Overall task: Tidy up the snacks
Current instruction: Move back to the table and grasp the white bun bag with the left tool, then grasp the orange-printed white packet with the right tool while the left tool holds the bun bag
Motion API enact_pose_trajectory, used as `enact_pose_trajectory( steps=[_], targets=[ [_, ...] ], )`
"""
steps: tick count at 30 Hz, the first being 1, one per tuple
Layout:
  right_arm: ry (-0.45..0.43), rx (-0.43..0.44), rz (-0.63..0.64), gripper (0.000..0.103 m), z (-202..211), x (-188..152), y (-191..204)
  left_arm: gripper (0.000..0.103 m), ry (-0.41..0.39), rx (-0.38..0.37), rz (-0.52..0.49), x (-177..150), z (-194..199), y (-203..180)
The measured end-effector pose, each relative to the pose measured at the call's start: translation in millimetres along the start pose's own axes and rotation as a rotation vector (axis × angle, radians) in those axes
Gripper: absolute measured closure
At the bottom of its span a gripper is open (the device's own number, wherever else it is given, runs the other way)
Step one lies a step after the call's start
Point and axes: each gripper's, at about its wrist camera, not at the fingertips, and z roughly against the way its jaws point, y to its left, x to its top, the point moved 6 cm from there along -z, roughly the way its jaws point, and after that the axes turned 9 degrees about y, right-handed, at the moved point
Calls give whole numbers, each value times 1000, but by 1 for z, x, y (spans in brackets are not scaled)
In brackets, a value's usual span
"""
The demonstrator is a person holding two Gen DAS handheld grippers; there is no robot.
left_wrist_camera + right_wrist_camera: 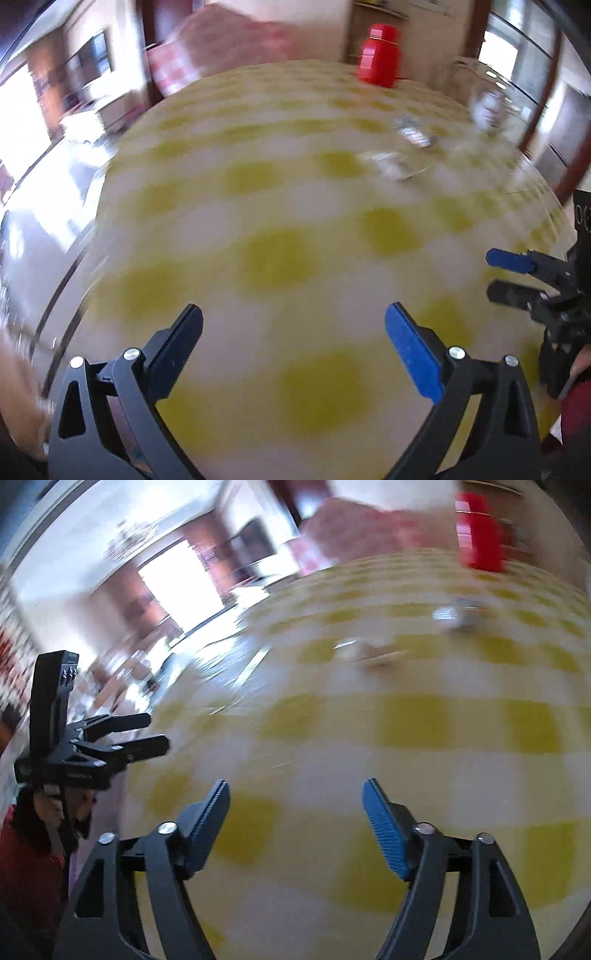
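Note:
Both views are motion-blurred. A red lidded container (378, 55) stands at the far edge of the table with a yellow-and-white checked cloth (258, 206); it also shows in the right wrist view (478, 531). Small shiny wrapped snacks (413, 134) lie on the cloth, and appear as blurred pieces in the right wrist view (458, 614). My left gripper (293, 319) is open and empty above the near cloth. My right gripper (295, 794) is open and empty. Each gripper appears in the other's view: the right one (491, 273) and the left one (155, 731).
A chair with a red checked cover (229, 48) stands behind the table's far edge. The table's left edge (92, 206) drops to a shiny floor. A cabinet and windows lie beyond.

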Motion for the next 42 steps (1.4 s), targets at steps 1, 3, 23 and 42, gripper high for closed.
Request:
enact_pose_trajectory(
  steps=[1, 3, 23, 42],
  targets=[
    [-14, -22, -22, 25, 5, 3, -15, 4, -10, -7, -48, 23, -16, -23],
    [-33, -58, -74, 25, 14, 7, -48, 4, -6, -23, -99, 49, -41, -51],
    [-61, -137, -171, 23, 13, 42, -124, 71, -55, 34, 89, 146, -116, -103],
    [10, -415, -113, 65, -80, 171, -163, 68, -90, -202, 211, 145, -113, -80]
  ],
)
